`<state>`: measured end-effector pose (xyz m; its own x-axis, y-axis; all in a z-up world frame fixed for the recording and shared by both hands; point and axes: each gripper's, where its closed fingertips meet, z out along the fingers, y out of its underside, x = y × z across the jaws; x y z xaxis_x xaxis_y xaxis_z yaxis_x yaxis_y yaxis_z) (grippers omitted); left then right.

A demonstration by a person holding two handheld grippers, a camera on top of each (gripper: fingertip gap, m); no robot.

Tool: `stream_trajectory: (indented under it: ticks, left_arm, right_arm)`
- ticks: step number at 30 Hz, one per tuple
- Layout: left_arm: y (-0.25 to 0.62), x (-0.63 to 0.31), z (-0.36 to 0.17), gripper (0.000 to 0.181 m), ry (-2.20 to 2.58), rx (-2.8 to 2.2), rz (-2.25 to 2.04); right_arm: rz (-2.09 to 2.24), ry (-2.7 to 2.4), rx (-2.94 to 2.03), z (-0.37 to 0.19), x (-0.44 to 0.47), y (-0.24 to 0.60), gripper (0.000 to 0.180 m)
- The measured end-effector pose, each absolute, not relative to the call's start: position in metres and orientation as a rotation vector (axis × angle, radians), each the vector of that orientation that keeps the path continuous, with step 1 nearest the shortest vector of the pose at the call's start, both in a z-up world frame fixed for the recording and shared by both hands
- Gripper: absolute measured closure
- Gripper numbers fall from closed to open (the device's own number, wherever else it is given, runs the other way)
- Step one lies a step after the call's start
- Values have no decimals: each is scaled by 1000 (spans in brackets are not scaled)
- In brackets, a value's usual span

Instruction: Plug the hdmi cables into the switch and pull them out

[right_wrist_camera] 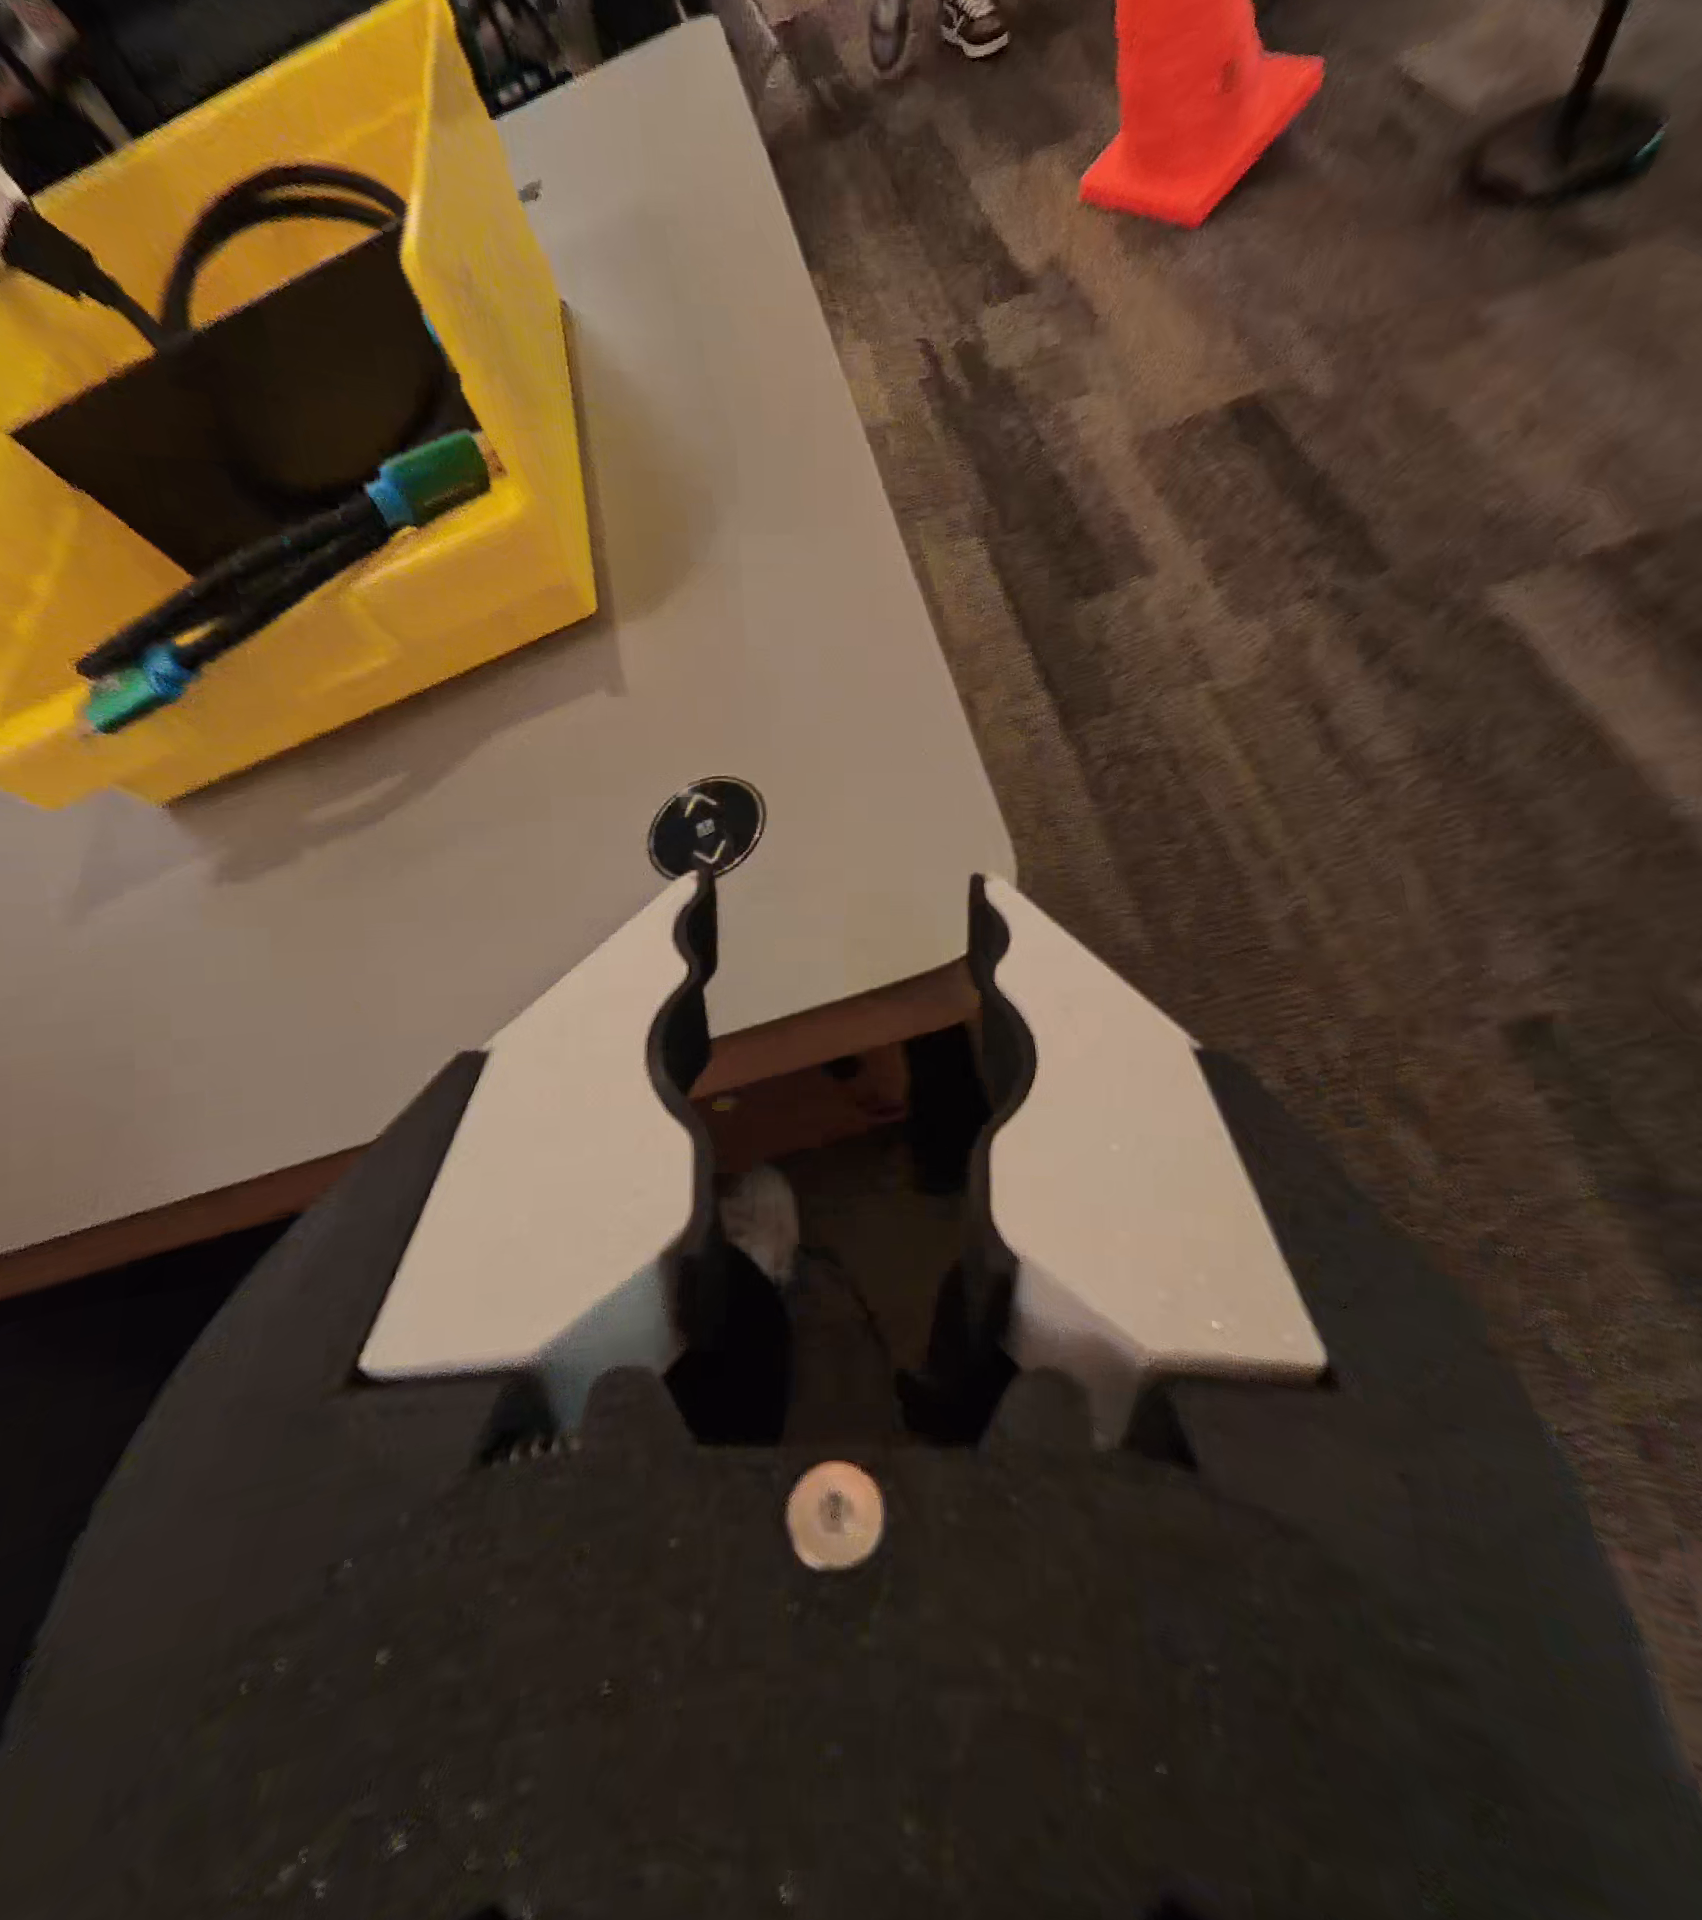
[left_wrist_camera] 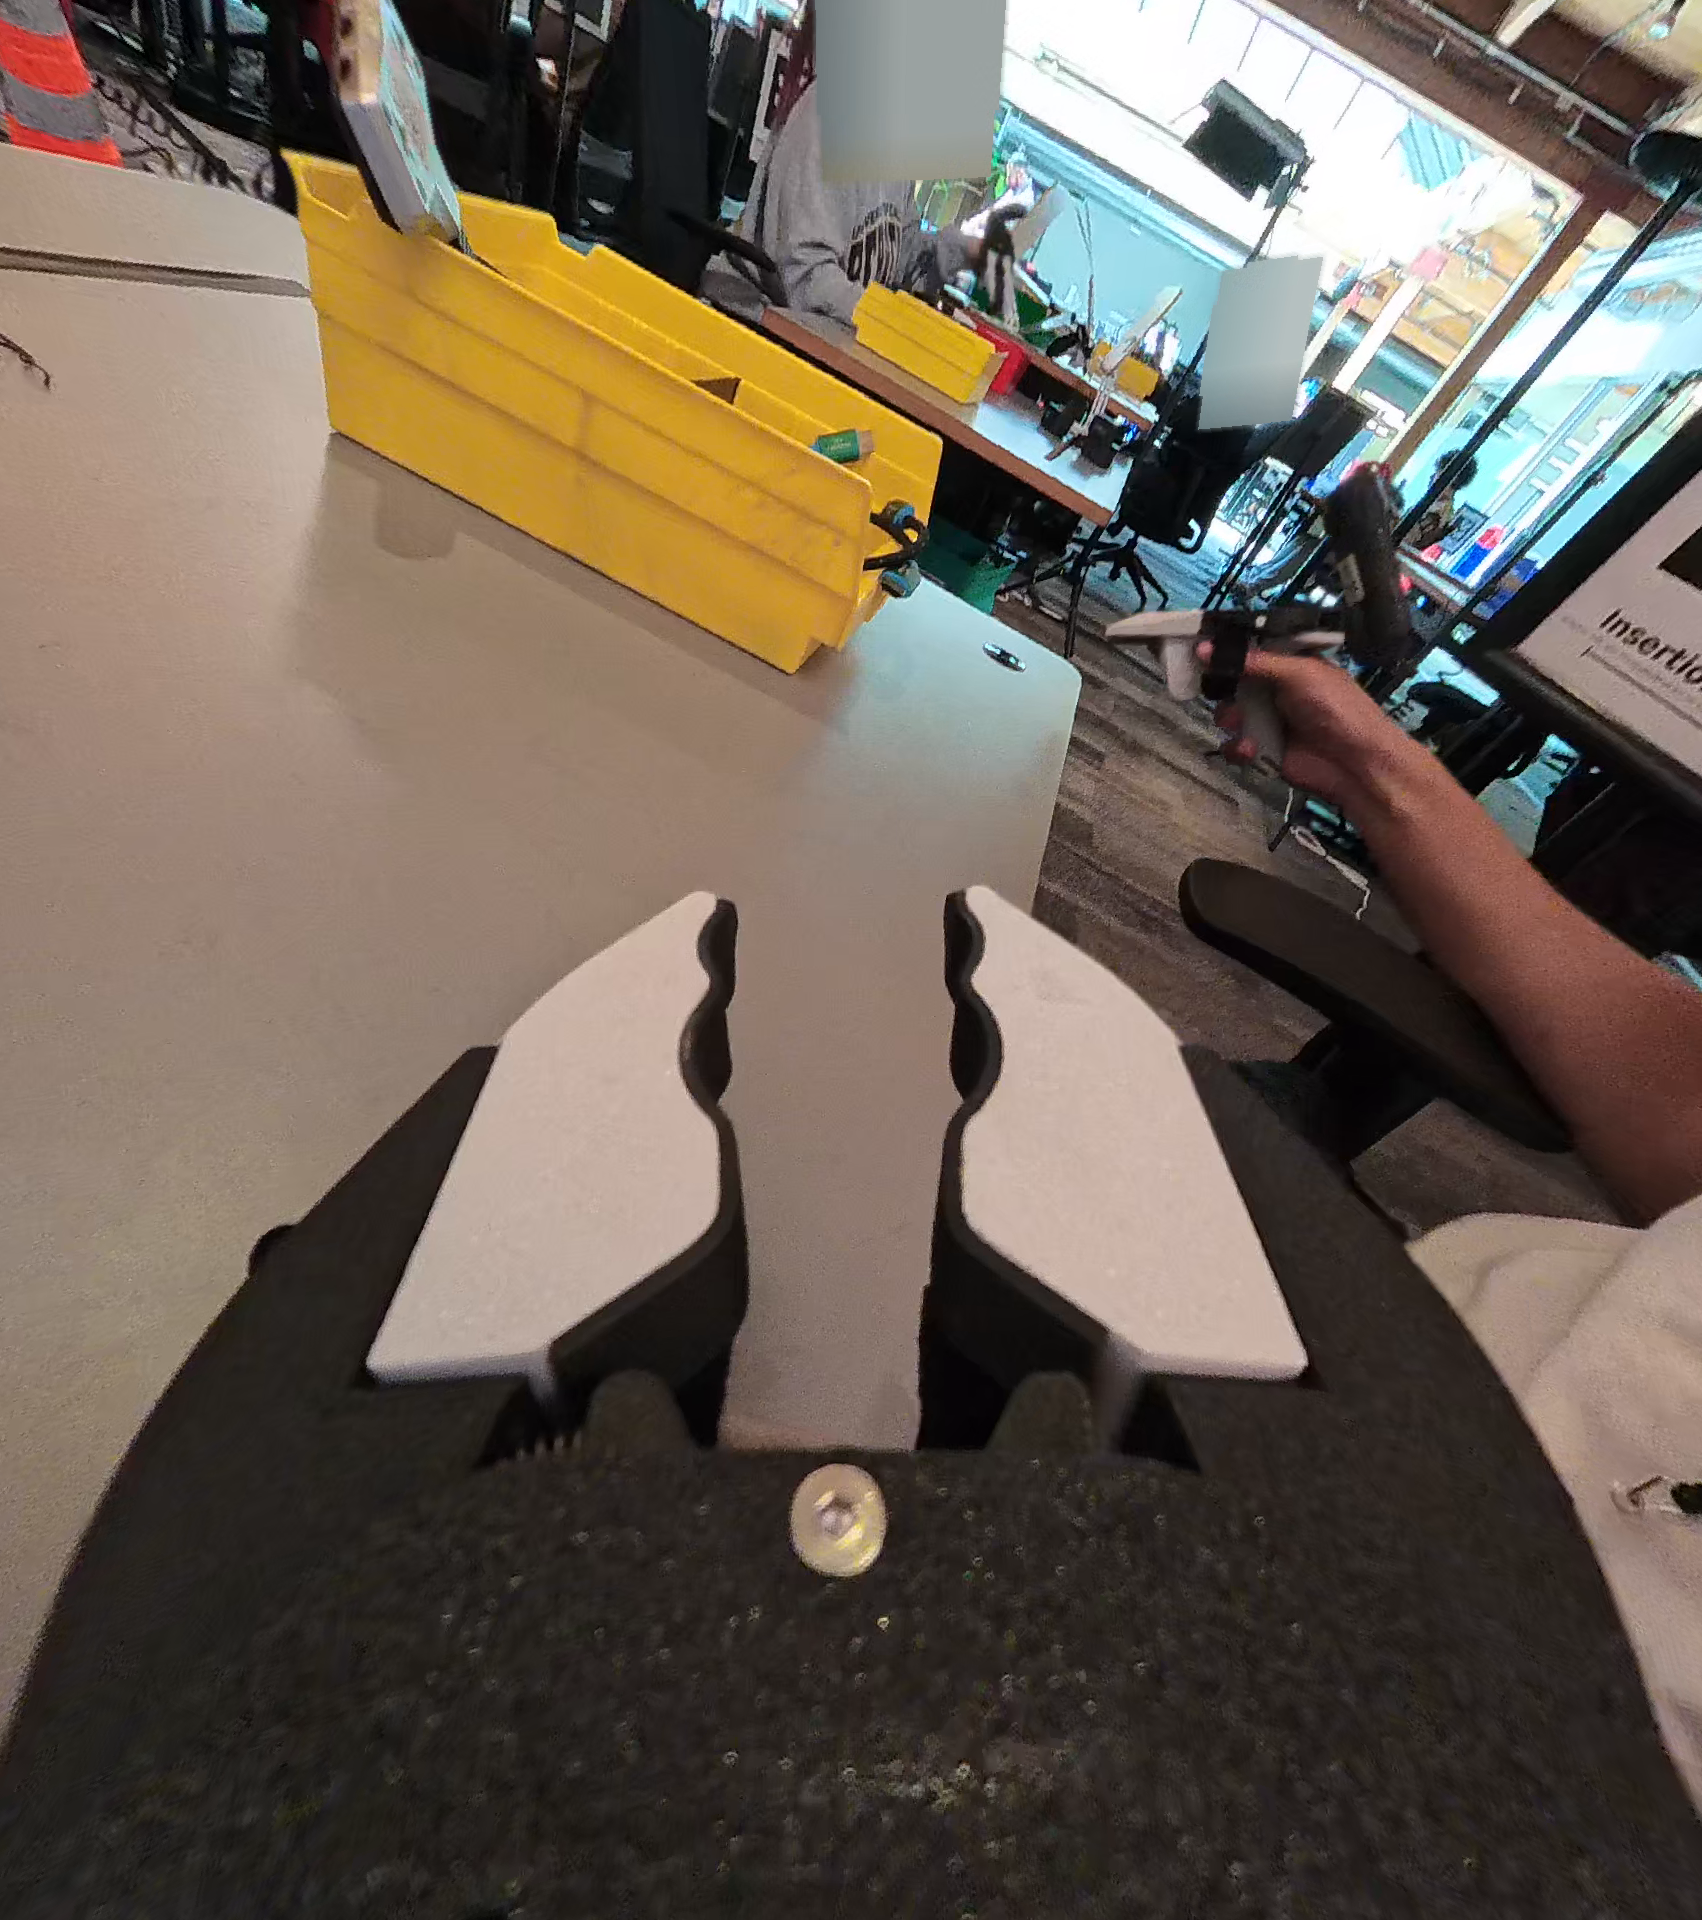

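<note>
Yellow bin (right_wrist_camera: pixel 473 312) on open tabletop (right_wrist_camera: pixel 411 935)

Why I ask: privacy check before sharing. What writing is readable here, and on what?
Not quoting any writing; these things bear it:
White sign board with black print: legible lines.
Grey sweatshirt: print too blurred.
Black round disc: arrow marks only.

Lots cut off or smeared here, no switch anywhere in sight

Right view is motion-blurred, so the floor (right_wrist_camera: pixel 1346 727) and cone (right_wrist_camera: pixel 1200 104) are mush, and the cone's top runs off the edge. The bin (right_wrist_camera: pixel 504 343) gets clipped on the left; a black divider (right_wrist_camera: pixel 234 416) hides where the cables (right_wrist_camera: pixel 234 592) go. The far gripper (left_wrist_camera: pixel 1231 665) in the left view is too small and fuzzy to read its jaws, a hand (left_wrist_camera: pixel 1314 727) covering part of it. Grey patches cover two people behind.
</note>
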<state>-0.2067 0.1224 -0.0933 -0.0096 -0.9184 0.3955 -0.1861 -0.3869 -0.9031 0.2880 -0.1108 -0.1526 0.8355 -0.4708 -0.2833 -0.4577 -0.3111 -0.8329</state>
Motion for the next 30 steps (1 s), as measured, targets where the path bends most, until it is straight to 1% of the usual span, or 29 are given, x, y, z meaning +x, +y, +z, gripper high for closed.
stream_trajectory:
  ticks: [2,5,8,11,15,17,18,21,23,24,25,27,30]
  left_arm:
    - [120,-206,-96,142,1178,-1632,-1442]
    - [117,-206,-93,142,1210,-1598,-1394]
    - [122,-201,-91,142,1229,-1545,-1264]
    - [124,-185,-85,143,1226,-1501,-1228]
    - [124,-154,-84,144,1247,-1488,-1287]
    - [125,-140,-83,144,1260,-1479,-1326]
    - [126,-134,-82,144,1266,-1472,-1344]
    - [133,-121,-78,144,1277,-1459,-1387]
    - [138,-116,-74,144,1270,-1460,-1405]
    - [141,-115,-73,144,1269,-1465,-1406]
    - [144,-116,-73,144,1276,-1478,-1398]
    - [150,-120,-79,144,1305,-1532,-1337]
    - [159,-133,-91,145,1298,-1641,-1212]
  right_arm:
    - [19,700,-1911,-149,286,-108,131]
    - [-95,651,-1895,-137,289,-104,131]
    - [-231,647,-1894,-139,294,-105,131]
    - [-364,716,-1895,-156,312,-118,130]
    - [-419,940,-1882,-199,339,-154,130]
    - [-364,1081,-1891,-240,351,-173,130]
    - [-288,1127,-1932,-269,351,-180,130]
    - [-2,1305,-2028,-371,339,-190,130]
    - [191,1396,-2040,-445,319,-187,140]
    - [309,1426,-2083,-486,301,-185,143]
    - [423,1455,-2152,-527,282,-185,141]
    - [567,1420,-2308,-595,249,-182,140]
    - [684,1233,-2449,-668,205,-155,138]
